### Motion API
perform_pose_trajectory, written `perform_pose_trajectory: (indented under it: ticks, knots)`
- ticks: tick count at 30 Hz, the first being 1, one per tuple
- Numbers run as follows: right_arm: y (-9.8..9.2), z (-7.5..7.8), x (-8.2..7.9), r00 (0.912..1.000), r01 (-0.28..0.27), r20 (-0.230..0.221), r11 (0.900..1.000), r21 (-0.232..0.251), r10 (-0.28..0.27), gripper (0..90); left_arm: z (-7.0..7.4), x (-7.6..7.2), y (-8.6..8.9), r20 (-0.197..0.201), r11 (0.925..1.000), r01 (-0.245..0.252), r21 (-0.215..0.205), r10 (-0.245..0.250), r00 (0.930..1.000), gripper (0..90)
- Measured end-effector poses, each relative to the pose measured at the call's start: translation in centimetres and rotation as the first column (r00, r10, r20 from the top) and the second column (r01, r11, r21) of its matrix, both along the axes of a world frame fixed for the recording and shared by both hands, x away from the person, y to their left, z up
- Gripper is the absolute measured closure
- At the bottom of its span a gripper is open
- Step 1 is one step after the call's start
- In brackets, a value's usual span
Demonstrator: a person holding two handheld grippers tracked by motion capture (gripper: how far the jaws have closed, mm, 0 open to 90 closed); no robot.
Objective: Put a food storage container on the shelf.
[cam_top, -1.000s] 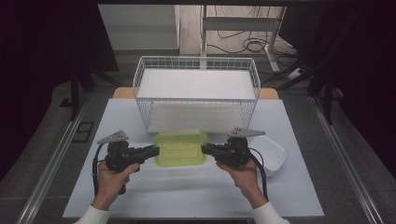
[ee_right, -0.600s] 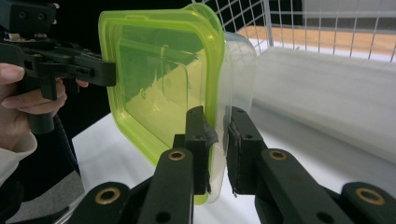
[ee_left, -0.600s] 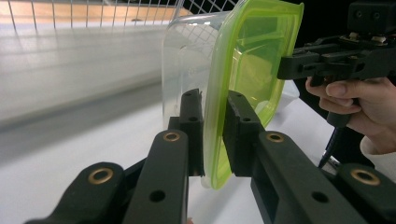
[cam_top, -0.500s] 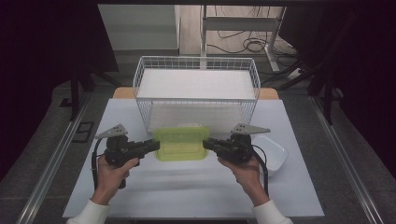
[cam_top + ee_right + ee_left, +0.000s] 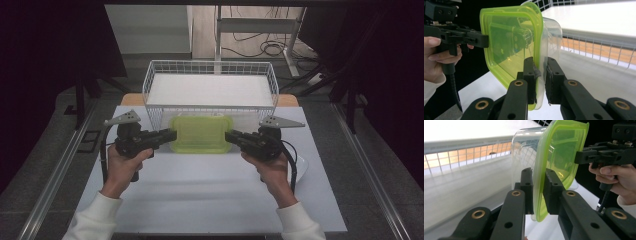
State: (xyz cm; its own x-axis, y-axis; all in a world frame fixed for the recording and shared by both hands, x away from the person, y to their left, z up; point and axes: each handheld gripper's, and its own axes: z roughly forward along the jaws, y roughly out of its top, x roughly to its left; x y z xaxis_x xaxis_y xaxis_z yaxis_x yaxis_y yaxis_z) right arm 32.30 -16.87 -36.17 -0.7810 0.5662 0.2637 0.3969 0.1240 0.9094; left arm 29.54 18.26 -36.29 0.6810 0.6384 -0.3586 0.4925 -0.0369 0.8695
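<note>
A clear plastic container with a lime-green lid (image 5: 201,133) hangs above the white table, held from both ends in front of the wire basket (image 5: 210,75). My left gripper (image 5: 171,135) is shut on the lid's left rim (image 5: 537,195), and its pads (image 5: 527,182) pinch the edge. My right gripper (image 5: 230,136) is shut on the right rim (image 5: 539,75). In the left gripper view the container (image 5: 541,157) stands on edge, with the other gripper (image 5: 599,155) behind it. In the right gripper view the lid (image 5: 511,42) faces the other gripper (image 5: 461,37).
The white wire basket holds a white board (image 5: 210,90) and stands at the table's far side. A white bowl (image 5: 302,165) rests on the table (image 5: 200,200) just right of my right hand. Dark floor and metal rails flank the table.
Both grippers have risen together with the container, which has moved up and toward the basket's front wall. The grips have stayed the same.
</note>
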Motion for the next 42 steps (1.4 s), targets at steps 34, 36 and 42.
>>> perform_pose_trajectory:
  ticks: [34, 36, 42]
  knots:
    - [-0.9, 7.2, 9.8, 0.9977, 0.049, -0.048, 0.998, 0.042, -0.047, 79.9, 6.5, 11.5, -0.7, -0.031, 0.9994, 0.022, -0.025, -0.023, 0.9992, 80.2]
    - [-0.9, 6.9, 10.7, 0.9958, 0.056, -0.075, 0.998, 0.038, -0.053, 79.9, 6.1, 12.4, -0.7, -0.064, 0.9993, 0.016, -0.033, -0.018, 0.9978, 80.2]
    - [-0.8, 5.4, 13.4, 0.9828, 0.069, -0.174, 0.997, 0.039, -0.061, 79.9, 4.9, 14.6, -0.6, -0.132, 0.9993, 0.008, -0.036, -0.013, 0.9912, 80.4]
